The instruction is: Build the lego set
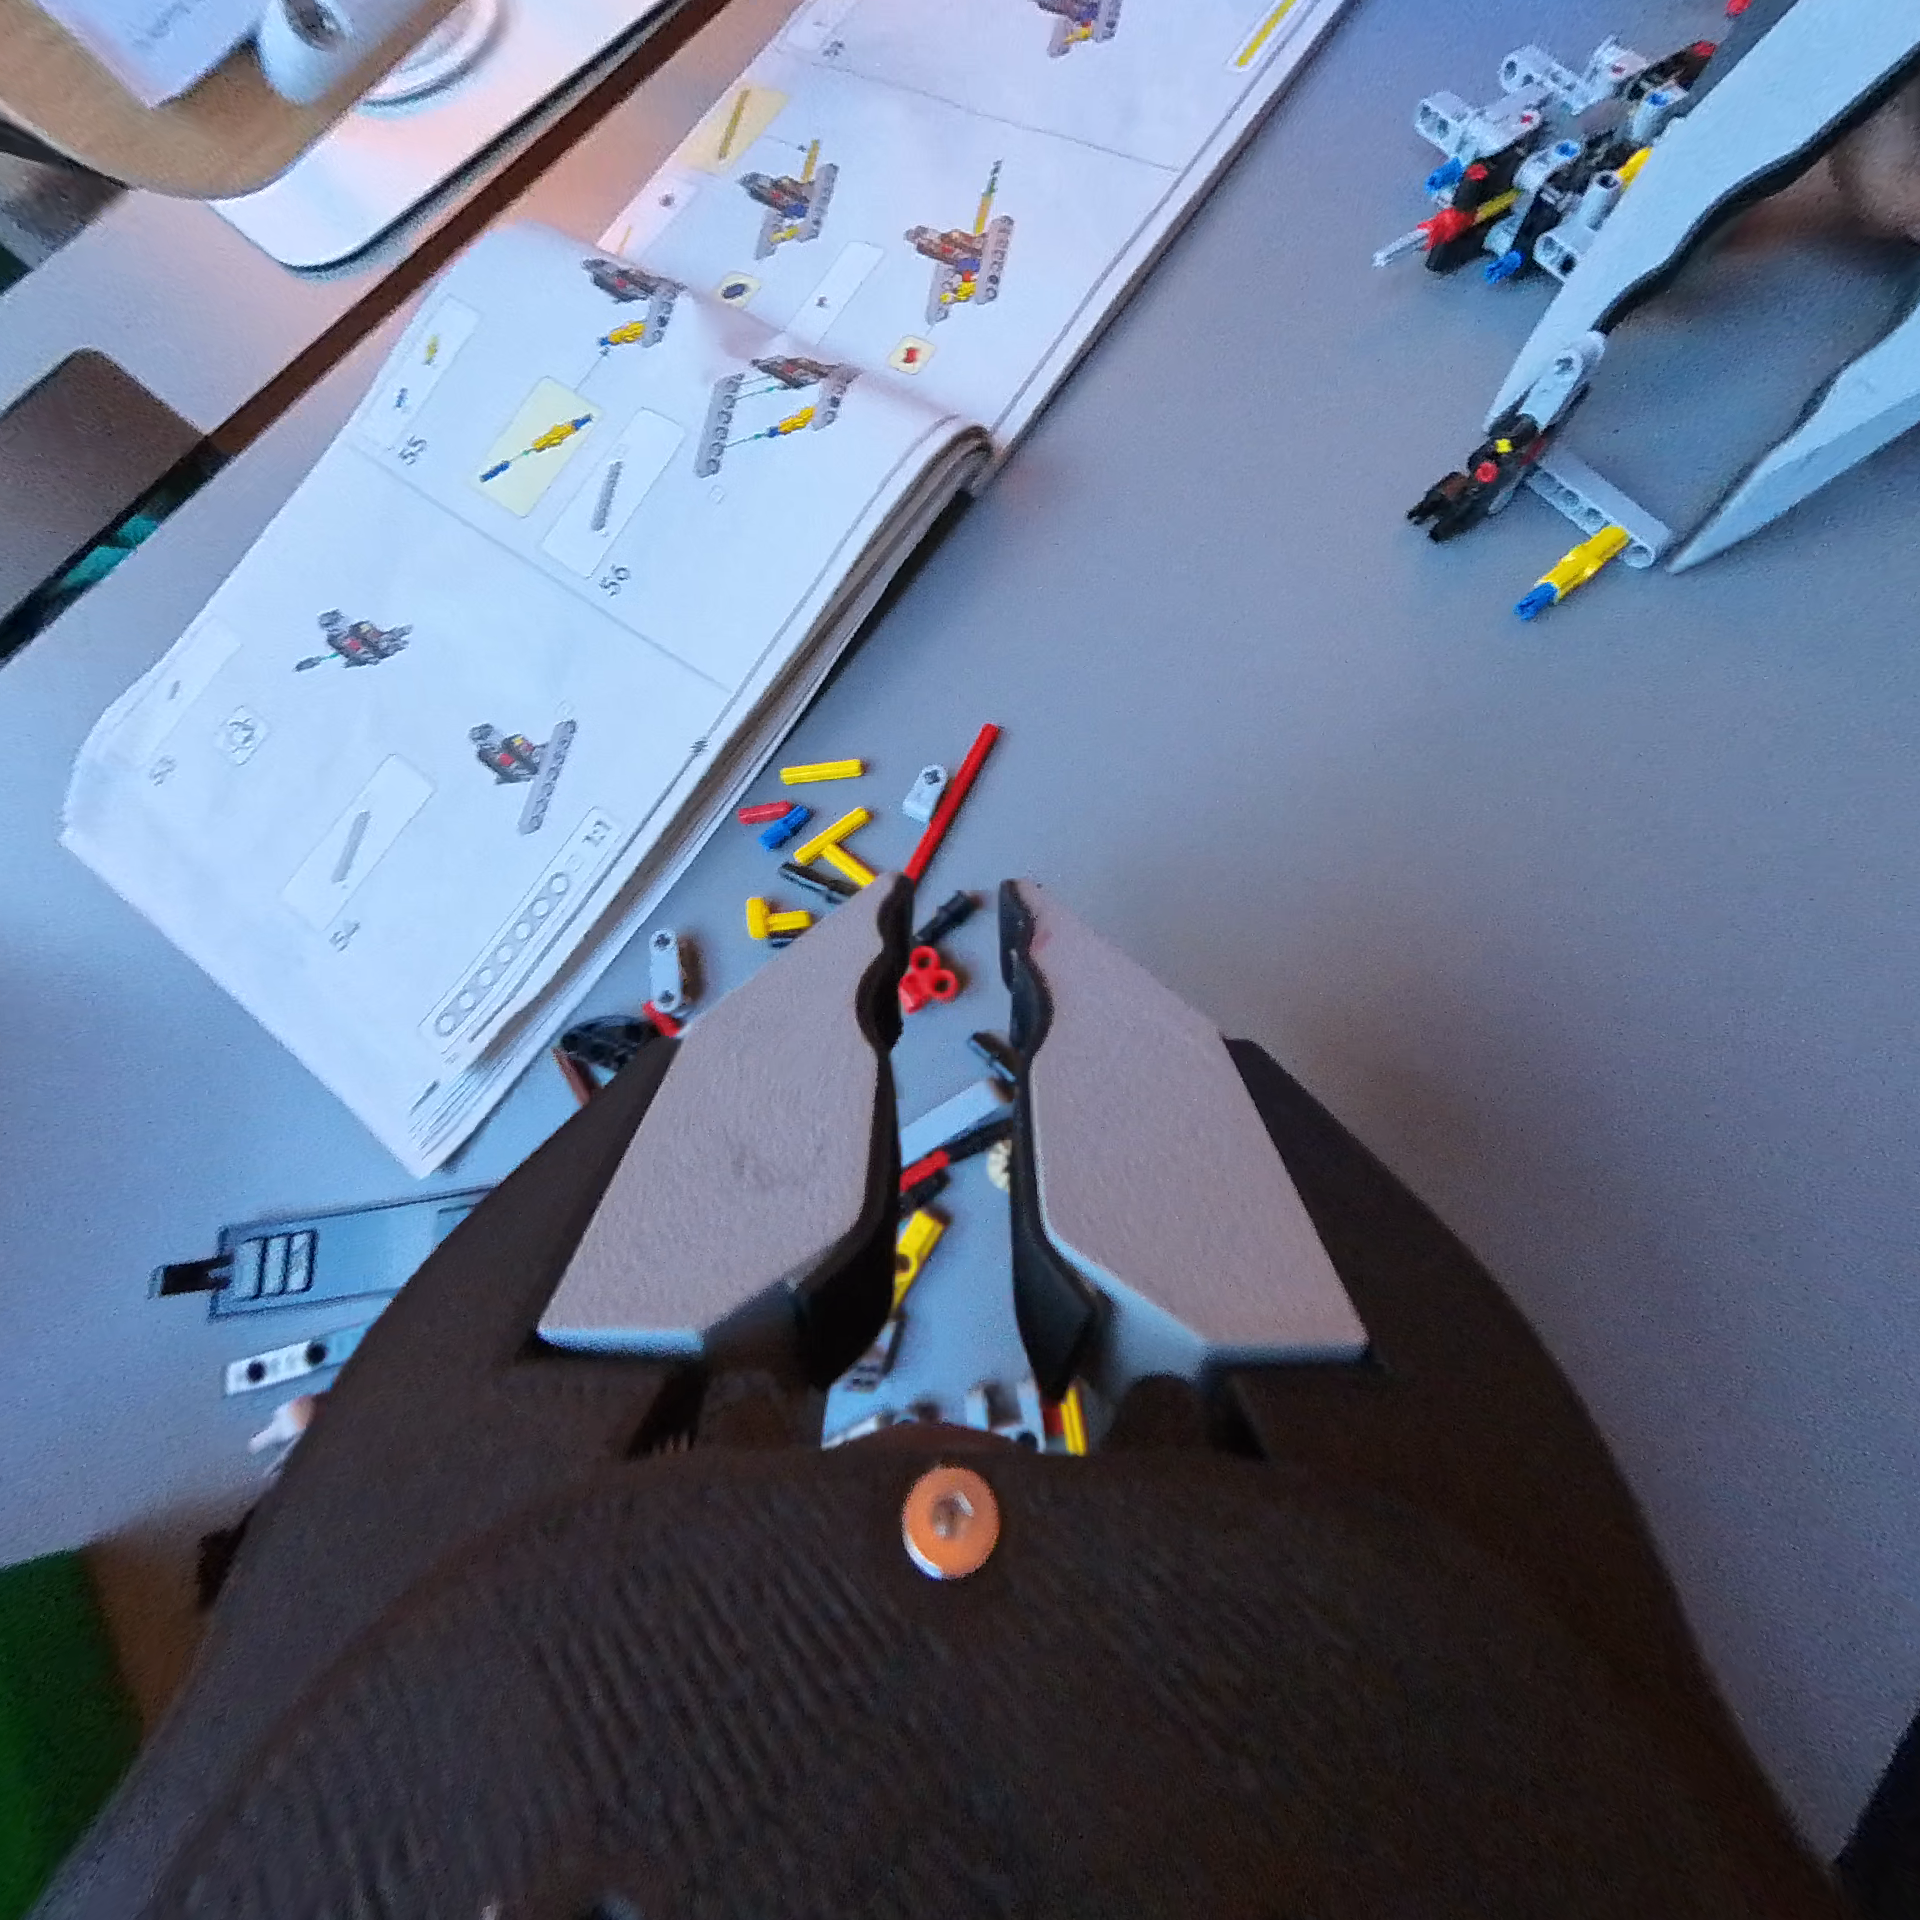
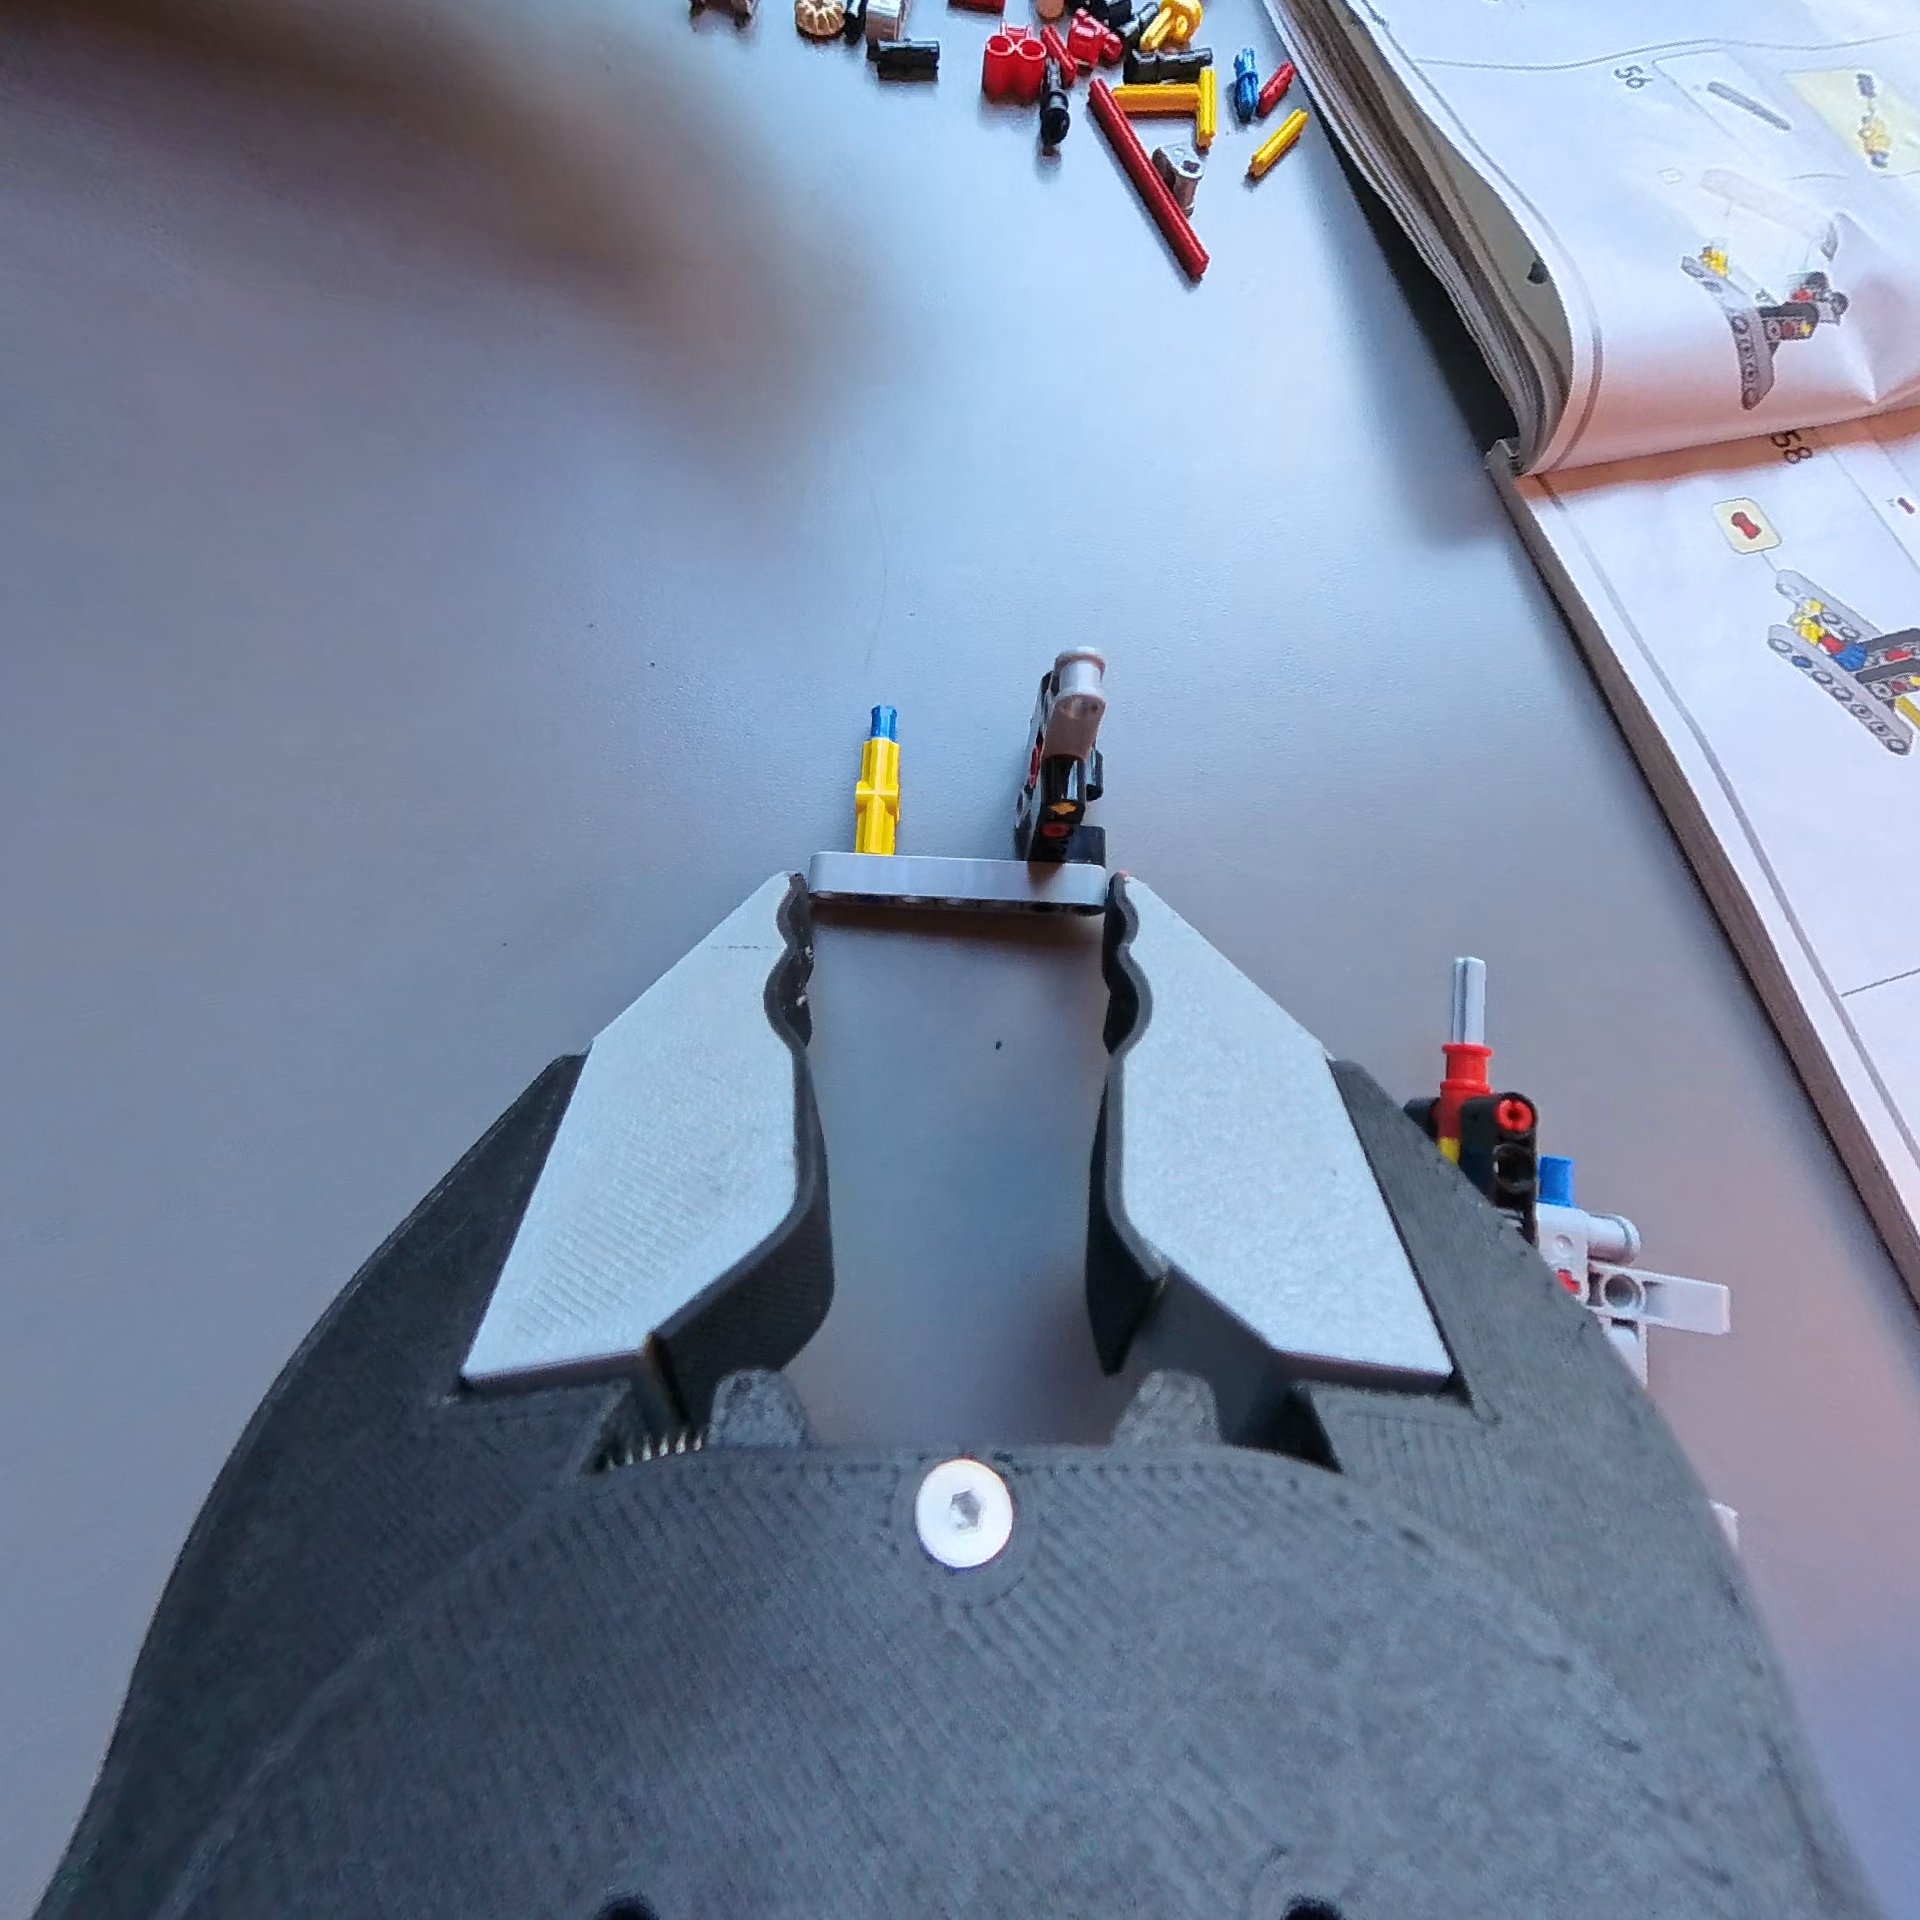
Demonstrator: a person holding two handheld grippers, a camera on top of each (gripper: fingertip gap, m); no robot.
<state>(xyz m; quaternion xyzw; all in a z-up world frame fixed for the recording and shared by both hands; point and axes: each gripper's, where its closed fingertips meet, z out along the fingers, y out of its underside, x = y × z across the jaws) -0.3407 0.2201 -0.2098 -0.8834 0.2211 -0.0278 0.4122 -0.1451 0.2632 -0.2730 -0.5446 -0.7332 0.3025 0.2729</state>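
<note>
A red rod (image 1: 951, 800) is lying at frame centre among yellow pins (image 1: 821, 772); a grey beam (image 2: 956, 883) is carrying a yellow-and-blue peg (image 2: 879, 784).

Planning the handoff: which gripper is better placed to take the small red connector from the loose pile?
Left, likely: its jaws hover over the red connector, nothing between them. Right grips the grey beam end to end.

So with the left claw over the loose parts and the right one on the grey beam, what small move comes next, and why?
Probably lower the left claw onto the red connector lying between its fingers. They stand slightly apart with nothing gripped. The right claw already holds the grey beam end to end, carrying a yellow pin, so it seems ready for a part.
</note>
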